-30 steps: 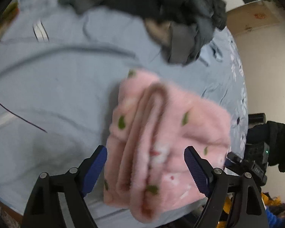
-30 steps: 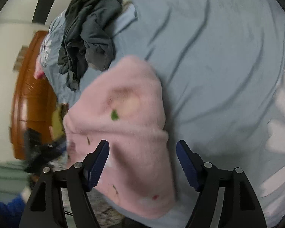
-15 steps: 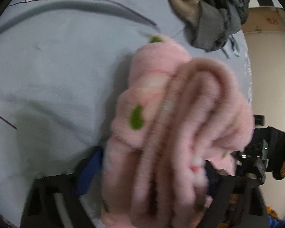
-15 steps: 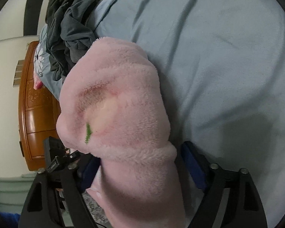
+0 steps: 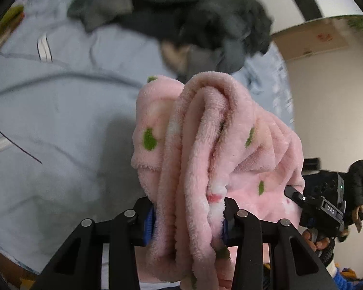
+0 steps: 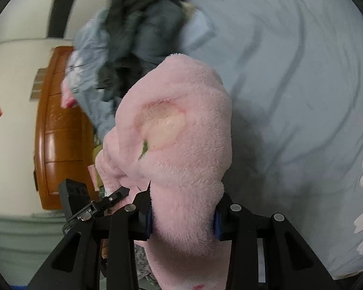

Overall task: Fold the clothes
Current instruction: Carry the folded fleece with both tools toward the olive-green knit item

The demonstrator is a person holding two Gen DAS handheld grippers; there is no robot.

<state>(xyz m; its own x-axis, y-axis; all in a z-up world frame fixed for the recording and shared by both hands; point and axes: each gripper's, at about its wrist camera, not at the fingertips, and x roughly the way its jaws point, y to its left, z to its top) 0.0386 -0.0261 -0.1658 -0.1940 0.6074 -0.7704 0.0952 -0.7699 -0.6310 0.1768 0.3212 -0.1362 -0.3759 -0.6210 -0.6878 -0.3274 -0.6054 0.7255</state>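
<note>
Since a second ago both tools have closed in on the folded pink fleece garment (image 5: 205,159) and raised it off the bed (image 5: 60,120). Left tool (image 5: 186,222) and right tool (image 6: 181,217) are closing, clamped on it. Beyond, dark clothes (image 5: 193,17) lie piled near the bed's far edge.

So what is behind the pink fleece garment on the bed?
Behind the pink fleece garment lies a heap of dark grey clothes on the light blue bedsheet. The garment covers the sheet directly beneath it, so nothing there can be seen.
</note>
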